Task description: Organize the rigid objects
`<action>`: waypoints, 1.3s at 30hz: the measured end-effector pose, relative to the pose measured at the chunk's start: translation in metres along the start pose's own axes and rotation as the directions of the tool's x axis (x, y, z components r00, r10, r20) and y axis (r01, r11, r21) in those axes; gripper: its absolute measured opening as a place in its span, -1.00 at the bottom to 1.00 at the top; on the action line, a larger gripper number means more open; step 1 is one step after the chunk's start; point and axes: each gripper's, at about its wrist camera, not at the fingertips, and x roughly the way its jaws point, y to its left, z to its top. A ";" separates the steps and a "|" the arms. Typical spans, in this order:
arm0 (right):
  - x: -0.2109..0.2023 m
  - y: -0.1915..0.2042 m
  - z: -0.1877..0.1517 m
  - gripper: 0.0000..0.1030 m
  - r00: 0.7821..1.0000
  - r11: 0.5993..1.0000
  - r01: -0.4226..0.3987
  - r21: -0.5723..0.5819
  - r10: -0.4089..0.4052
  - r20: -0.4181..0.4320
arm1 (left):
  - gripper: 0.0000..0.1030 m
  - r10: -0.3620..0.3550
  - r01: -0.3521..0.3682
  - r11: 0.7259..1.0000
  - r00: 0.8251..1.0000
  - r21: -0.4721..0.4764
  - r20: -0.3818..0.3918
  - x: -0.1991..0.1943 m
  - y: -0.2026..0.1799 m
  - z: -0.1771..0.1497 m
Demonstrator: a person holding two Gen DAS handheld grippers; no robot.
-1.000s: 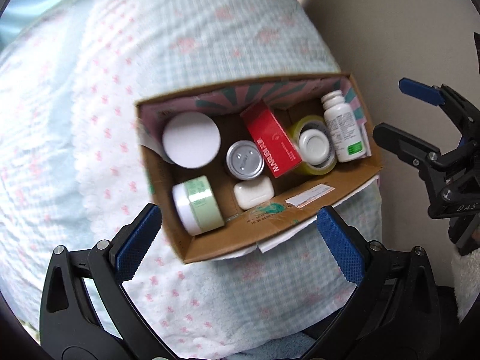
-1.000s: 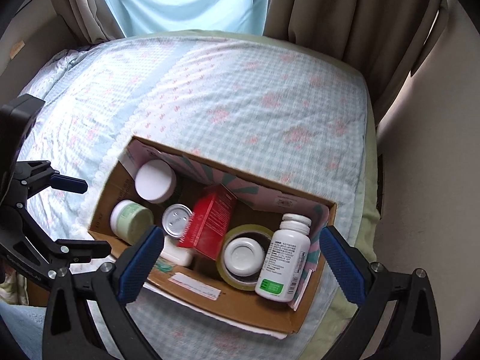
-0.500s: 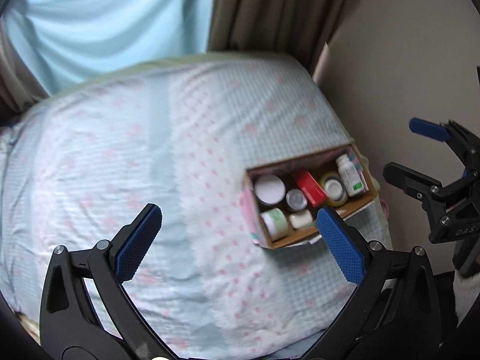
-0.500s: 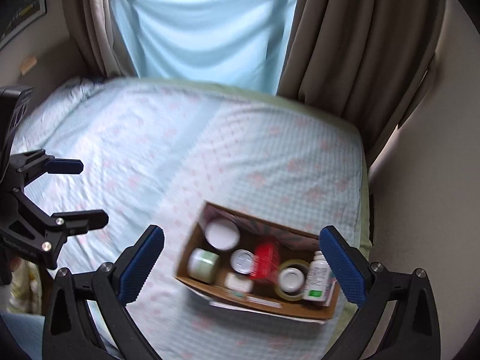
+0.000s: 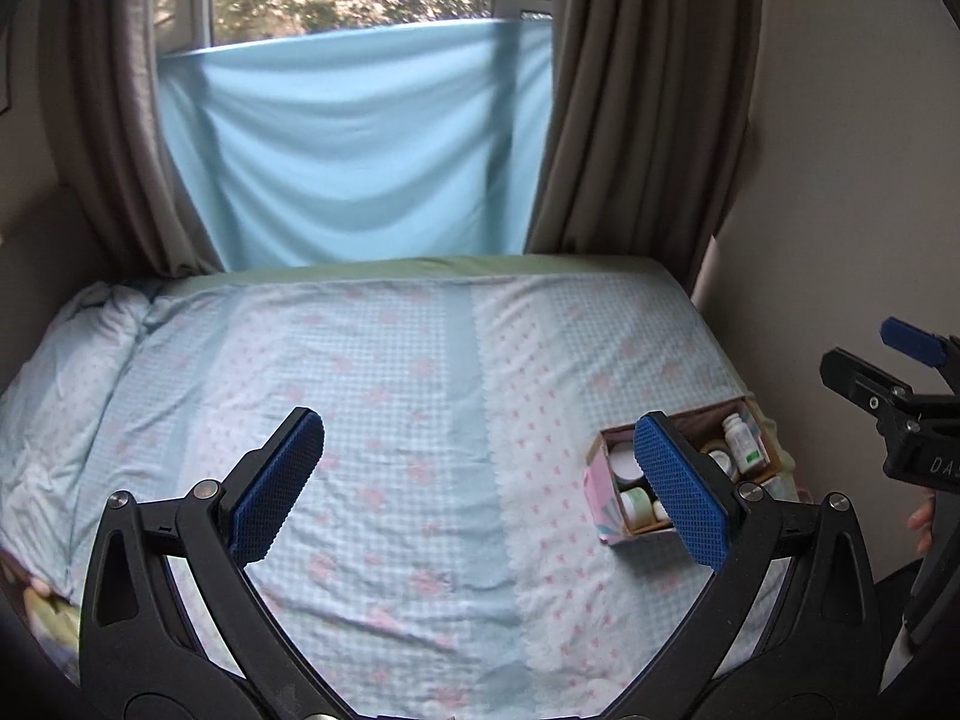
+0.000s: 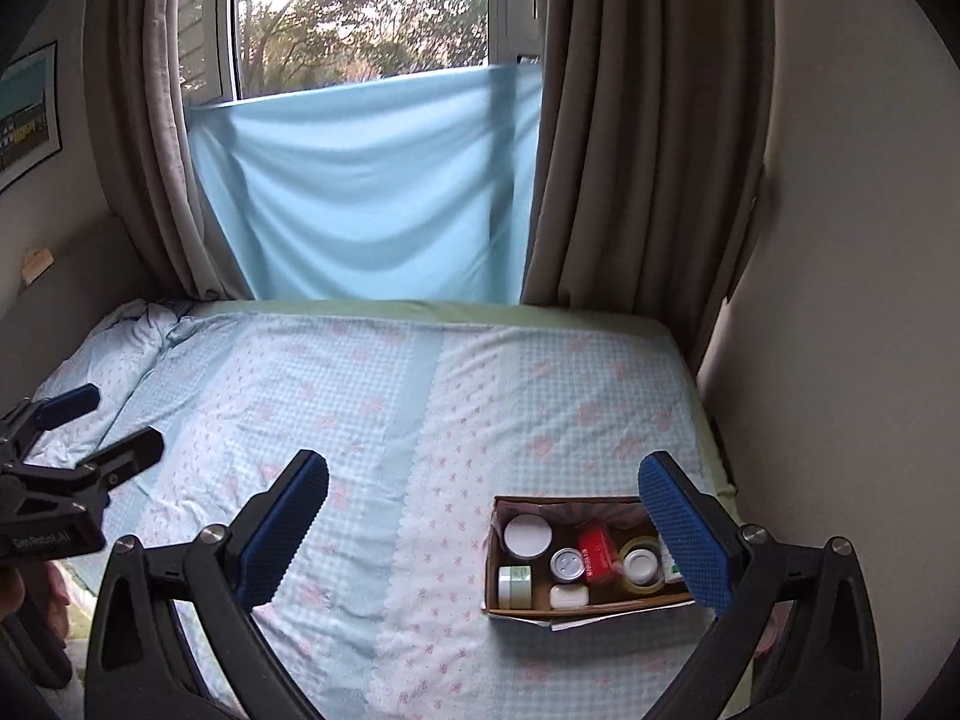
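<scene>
Both grippers had pulled back from the open brown cardboard box point(image 6: 591, 603) | box on bed point(image 6: 420, 420), packed with jars | left gripper point(image 5: 480, 495) and right gripper point(image 6: 483, 528): jaws spread, empty

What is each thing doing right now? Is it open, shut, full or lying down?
Left hand-held gripper: open, holds nothing.
Right hand-held gripper: open, holds nothing.
Cardboard box: open-topped, packed.
White pill bottle: capped, lying down.
Red carton: shut, tilted.
Curtains: drawn apart.
</scene>
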 end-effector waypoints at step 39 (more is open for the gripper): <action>-0.010 0.011 -0.014 1.00 0.999 0.997 0.025 0.074 -0.028 0.038 | 1.00 0.013 -0.012 1.000 0.990 -0.004 0.143 -0.043 0.014 -0.008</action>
